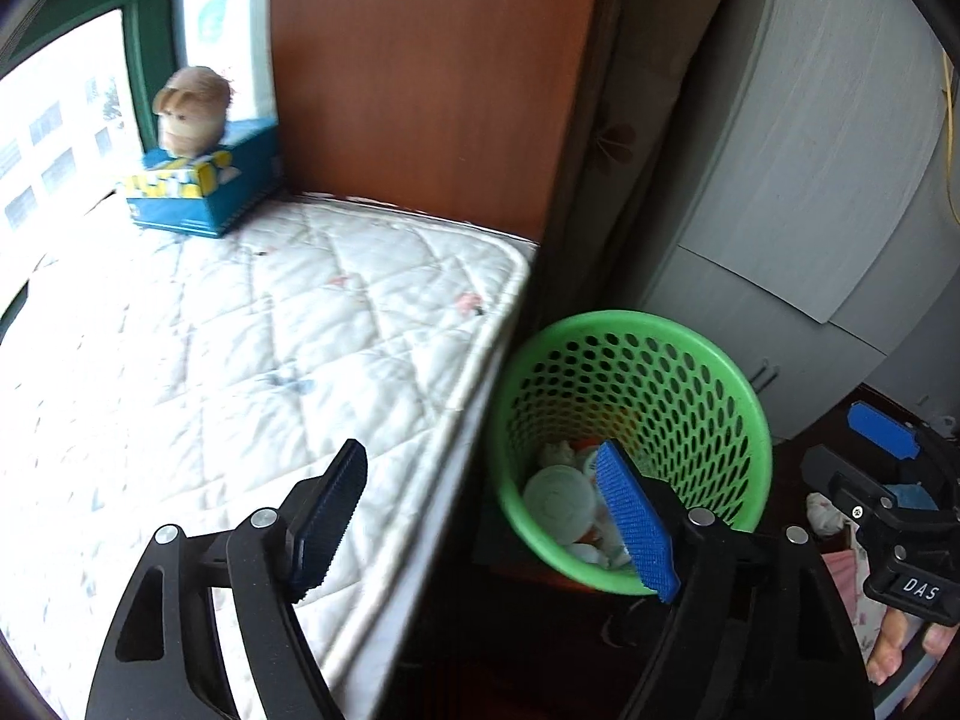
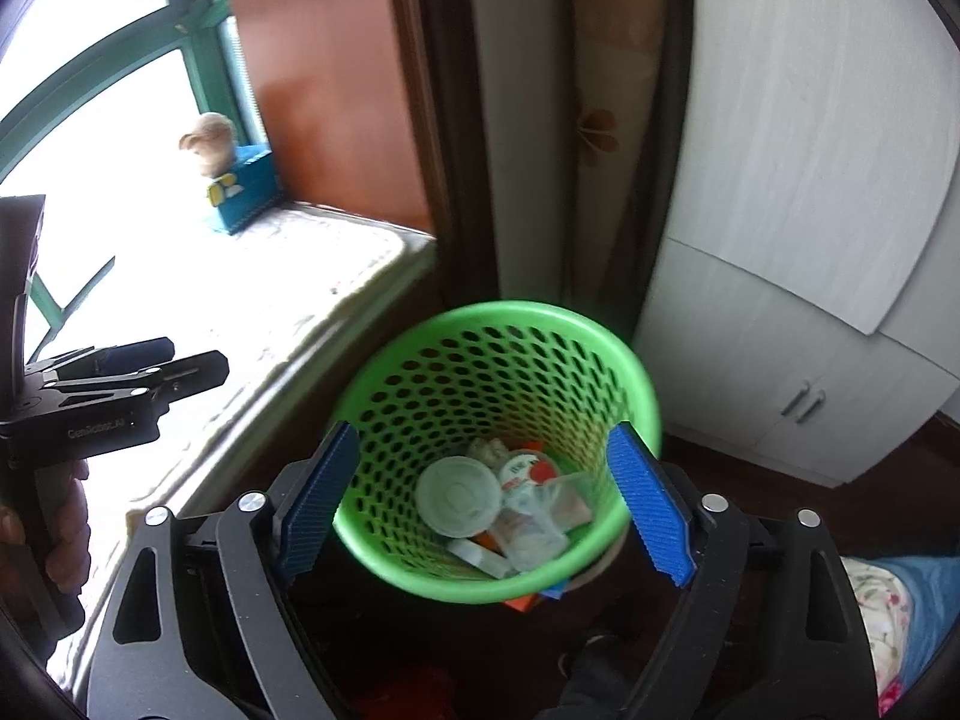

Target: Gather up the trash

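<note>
While spread empty, right gripper [image 2: 486, 501] | above green basket [image 2: 498, 318] | trash [image 2: 504, 501] inside

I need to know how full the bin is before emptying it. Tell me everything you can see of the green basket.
The green basket looks like plastic, round and tapering, its wall perforated with rows of holes under a solid rim. It stands tilted on the dark floor beside the mattress edge. Only its bottom is covered: a round white lid, wrappers and small packets. Neither gripper touches it.
</note>
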`<act>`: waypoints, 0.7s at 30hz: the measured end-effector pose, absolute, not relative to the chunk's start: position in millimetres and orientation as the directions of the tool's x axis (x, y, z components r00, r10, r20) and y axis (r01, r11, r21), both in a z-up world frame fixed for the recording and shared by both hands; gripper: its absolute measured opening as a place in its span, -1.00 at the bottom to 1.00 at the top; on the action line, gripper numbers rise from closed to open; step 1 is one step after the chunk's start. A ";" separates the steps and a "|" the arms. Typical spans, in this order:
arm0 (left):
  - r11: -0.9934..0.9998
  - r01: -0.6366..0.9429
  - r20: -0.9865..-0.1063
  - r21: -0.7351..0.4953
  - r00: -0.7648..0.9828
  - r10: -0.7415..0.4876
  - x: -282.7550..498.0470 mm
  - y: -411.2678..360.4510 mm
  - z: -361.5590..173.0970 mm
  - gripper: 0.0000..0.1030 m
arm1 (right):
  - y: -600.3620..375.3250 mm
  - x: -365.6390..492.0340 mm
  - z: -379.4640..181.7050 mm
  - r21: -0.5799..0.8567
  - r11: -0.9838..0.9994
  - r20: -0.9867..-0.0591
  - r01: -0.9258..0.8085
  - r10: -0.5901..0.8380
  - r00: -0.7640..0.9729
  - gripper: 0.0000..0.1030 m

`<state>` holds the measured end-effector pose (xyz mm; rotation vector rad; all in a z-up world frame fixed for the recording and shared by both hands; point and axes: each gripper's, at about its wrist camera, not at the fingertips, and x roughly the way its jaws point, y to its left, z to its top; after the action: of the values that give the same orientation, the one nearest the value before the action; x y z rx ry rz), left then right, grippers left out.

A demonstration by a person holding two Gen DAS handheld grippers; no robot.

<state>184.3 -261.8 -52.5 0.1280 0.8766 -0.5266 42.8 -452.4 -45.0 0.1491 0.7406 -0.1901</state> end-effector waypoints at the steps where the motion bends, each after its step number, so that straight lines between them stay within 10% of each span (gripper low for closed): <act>1: 0.872 0.481 -0.755 -0.094 0.536 -0.377 183.2 -254.8 -50.2 0.53 | -446.6 42.4 -43.3 0.072 0.974 -0.677 0.213 -0.109 0.728 0.72; 21: 0.984 0.180 -0.653 0.014 0.746 -0.127 148.0 -95.7 -11.5 0.77 | -310.7 72.4 -11.9 0.073 0.997 -0.604 -0.036 0.073 0.793 0.91</act>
<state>148.0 -95.7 -11.5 0.0780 0.7086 -0.1683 72.4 -310.7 -11.9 0.0589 0.6519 0.0591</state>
